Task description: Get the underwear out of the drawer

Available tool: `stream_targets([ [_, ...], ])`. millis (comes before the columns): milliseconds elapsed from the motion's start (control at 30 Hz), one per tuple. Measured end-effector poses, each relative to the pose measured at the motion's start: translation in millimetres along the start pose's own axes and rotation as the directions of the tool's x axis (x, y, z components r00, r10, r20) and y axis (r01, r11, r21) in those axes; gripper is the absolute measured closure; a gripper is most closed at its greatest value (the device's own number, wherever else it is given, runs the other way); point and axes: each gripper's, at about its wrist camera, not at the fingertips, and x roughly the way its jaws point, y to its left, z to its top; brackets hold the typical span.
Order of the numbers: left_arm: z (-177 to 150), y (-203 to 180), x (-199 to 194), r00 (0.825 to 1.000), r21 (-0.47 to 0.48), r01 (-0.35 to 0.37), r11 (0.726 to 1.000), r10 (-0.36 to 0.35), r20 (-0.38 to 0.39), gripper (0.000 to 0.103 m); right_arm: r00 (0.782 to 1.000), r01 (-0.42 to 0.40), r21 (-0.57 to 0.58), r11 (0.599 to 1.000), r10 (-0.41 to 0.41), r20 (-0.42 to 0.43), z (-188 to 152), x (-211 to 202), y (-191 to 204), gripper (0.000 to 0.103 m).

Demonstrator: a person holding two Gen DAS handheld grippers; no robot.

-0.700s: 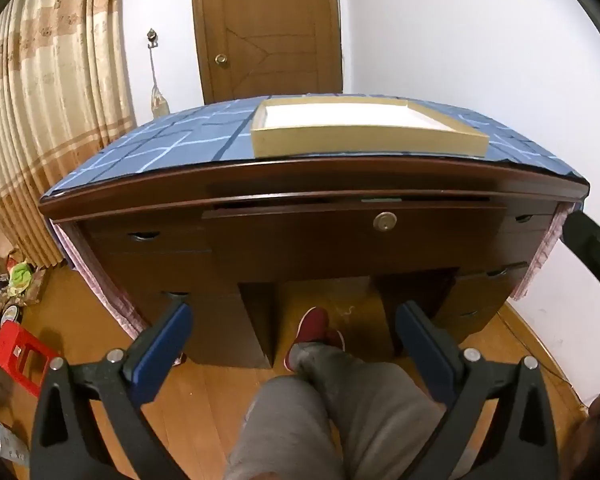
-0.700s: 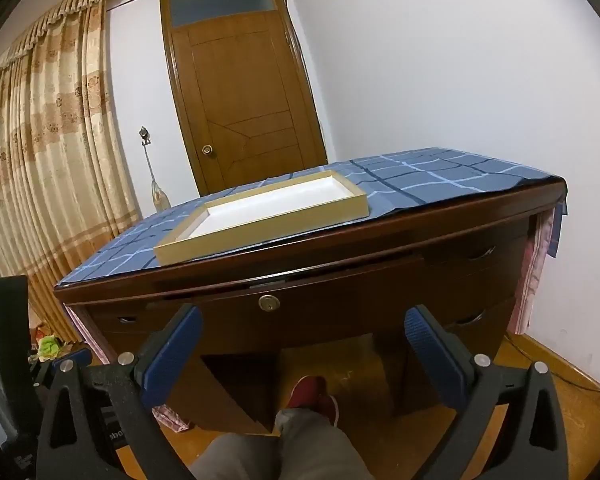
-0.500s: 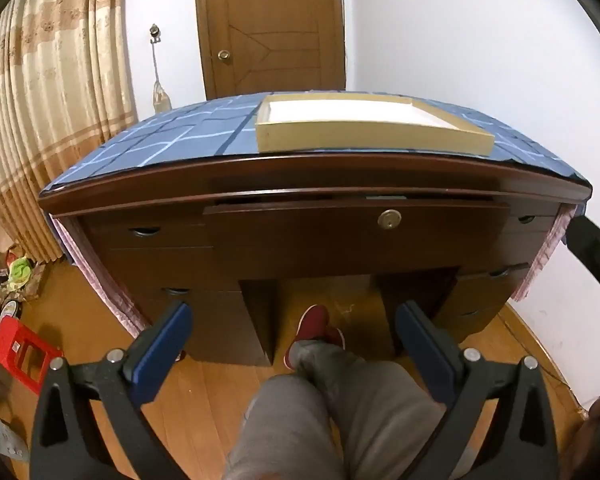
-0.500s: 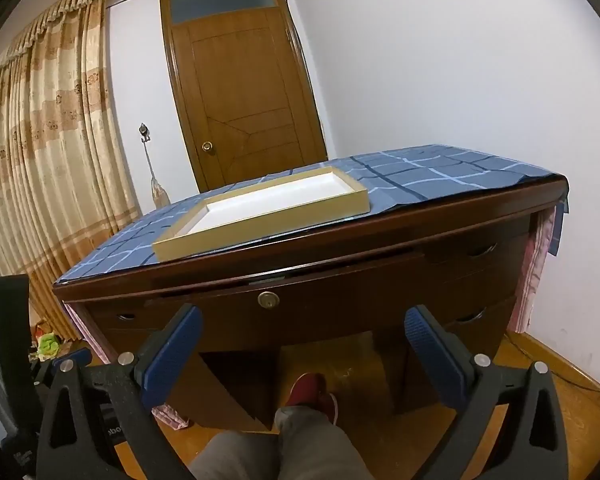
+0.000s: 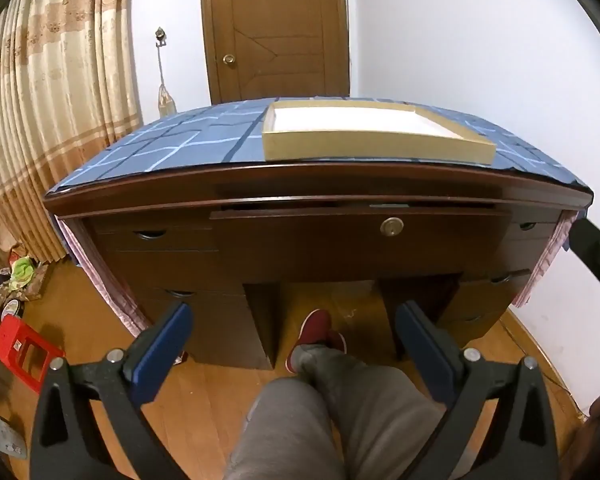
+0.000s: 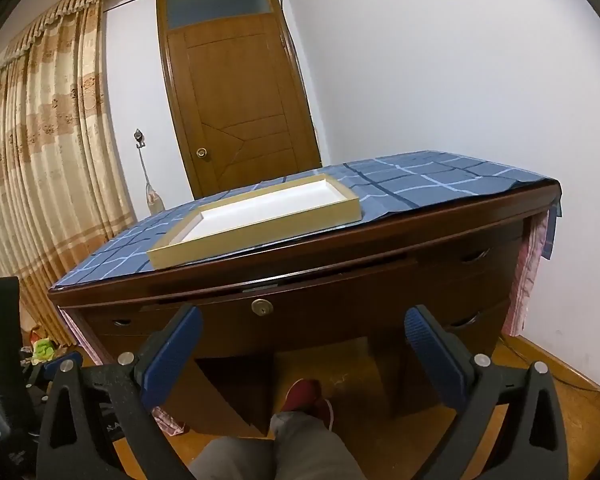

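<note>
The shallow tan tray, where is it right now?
In both wrist views the tan tray sits on the blue checked cloth atop the desk, near its front edge, above the middle drawer's round lock.

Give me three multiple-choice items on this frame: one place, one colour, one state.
1. Where is the tray?
A. on the desk top
B. on the floor
C. in a drawer

2. What colour is the cloth on the desk?
A. red
B. blue
C. green

3. How do the left gripper and right gripper stand?
A. both shut
B. one shut
C. both open, empty

Key: 1 A, it sits on the cloth; 2 B, blue with pale lines; 3 C, pads wide apart, nothing between.
</note>
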Motion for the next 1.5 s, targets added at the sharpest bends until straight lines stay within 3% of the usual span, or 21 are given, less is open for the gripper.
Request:
stream_targets([
  [1500,1.0,-1.1,-2.3,1.0,-0.002,0.001,1.0,-0.001,0.002,0.0,1.0,0.002,0.008,1.0,-0.002,-0.006,-0.9,1.7,-2.7,0.001],
])
